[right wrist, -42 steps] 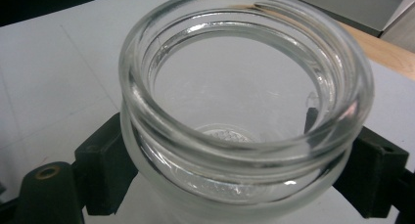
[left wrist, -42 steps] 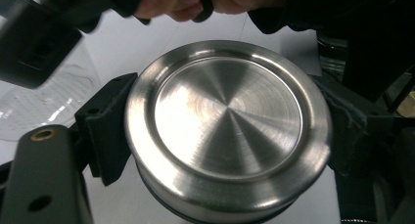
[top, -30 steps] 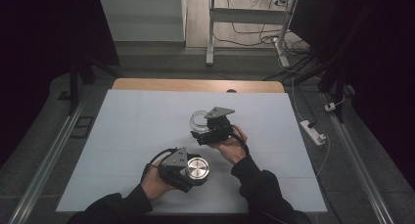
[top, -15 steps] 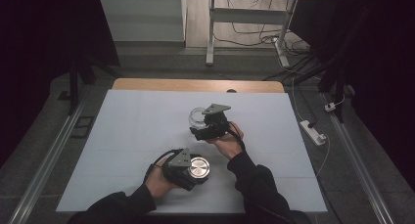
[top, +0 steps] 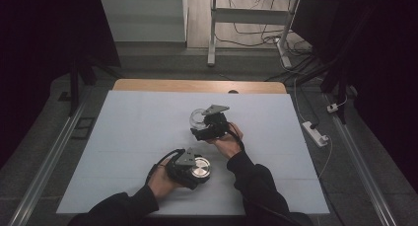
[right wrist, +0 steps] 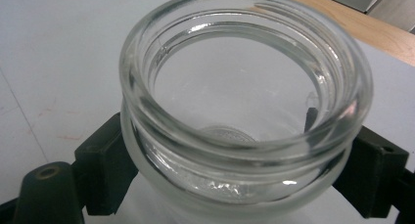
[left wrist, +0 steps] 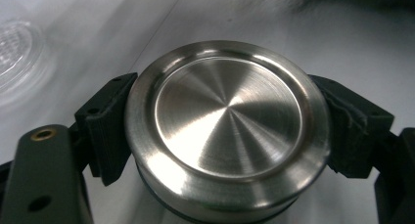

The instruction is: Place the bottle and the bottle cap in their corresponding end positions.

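A round brushed-steel lid point(left wrist: 227, 126) sits between the jaws of my left gripper point(left wrist: 227, 136), which is shut on its rim. In the high view the lid point(top: 199, 168) and left gripper point(top: 190, 169) are near the table's front, left of centre. A clear glass jar point(right wrist: 240, 101), open-mouthed and empty, is clamped by my right gripper point(right wrist: 240, 170) just below its threaded neck. In the high view the jar point(top: 198, 118) stands upright on the mat at mid-table, the right gripper point(top: 203, 126) holding it from the right.
A pale grey mat point(top: 138, 127) covers the table, with a wooden edge point(top: 197, 86) at the far side. A white power strip point(top: 315, 133) lies on the floor to the right. Metal rails point(top: 49, 157) run along both sides.
The right hand and jar have shifted slightly toward the left and near side. The left gripper with the lid has barely moved.
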Demonstrator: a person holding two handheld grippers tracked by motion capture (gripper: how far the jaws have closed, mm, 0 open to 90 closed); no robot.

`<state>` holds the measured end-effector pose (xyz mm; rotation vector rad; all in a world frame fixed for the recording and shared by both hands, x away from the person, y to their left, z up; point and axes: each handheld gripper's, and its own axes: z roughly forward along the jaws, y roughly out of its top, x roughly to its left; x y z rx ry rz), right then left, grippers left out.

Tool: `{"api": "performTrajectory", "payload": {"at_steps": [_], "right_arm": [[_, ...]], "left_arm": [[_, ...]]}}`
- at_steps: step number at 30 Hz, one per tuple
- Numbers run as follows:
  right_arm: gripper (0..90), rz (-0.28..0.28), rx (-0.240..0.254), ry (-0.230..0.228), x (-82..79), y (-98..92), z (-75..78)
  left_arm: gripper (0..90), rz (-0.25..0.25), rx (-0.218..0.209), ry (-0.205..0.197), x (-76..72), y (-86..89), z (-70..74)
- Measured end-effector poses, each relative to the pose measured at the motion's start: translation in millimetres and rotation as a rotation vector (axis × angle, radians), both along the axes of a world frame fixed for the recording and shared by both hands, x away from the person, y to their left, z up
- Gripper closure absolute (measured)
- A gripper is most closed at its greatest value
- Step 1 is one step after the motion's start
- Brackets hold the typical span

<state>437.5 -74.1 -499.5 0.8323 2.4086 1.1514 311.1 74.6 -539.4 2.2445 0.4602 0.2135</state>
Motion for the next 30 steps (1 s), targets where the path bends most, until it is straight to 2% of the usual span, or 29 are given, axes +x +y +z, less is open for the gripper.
{"api": "performTrajectory", "payload": {"at_steps": [3, 7, 13, 24, 30], "right_arm": [[15.1, 0.002, -0.004, 0.002, 1.3, -0.1, -2.2], [15.0, -0.001, -0.006, 0.007, 2.1, 0.5, -4.8], [15.0, -0.002, -0.002, 0.014, 3.1, -0.1, -7.3], [14.6, -0.005, -0.01, 0.021, 2.6, -0.3, -7.7], [13.5, -0.016, -0.011, 0.03, 2.1, 1.0, -7.8]], "left_arm": [[18.5, 0.016, 0.01, 0.019, 1.9, -0.2, -0.7], [18.4, 0.026, 0.046, 0.036, 4.2, -1.9, -1.7], [18.3, 0.028, 0.091, 0.032, 3.7, -6.8, -3.0], [17.5, 0.035, 0.095, 0.051, 5.0, -6.0, -2.9], [13.0, 0.046, 0.1, 0.054, 5.3, -6.5, -3.1]]}}
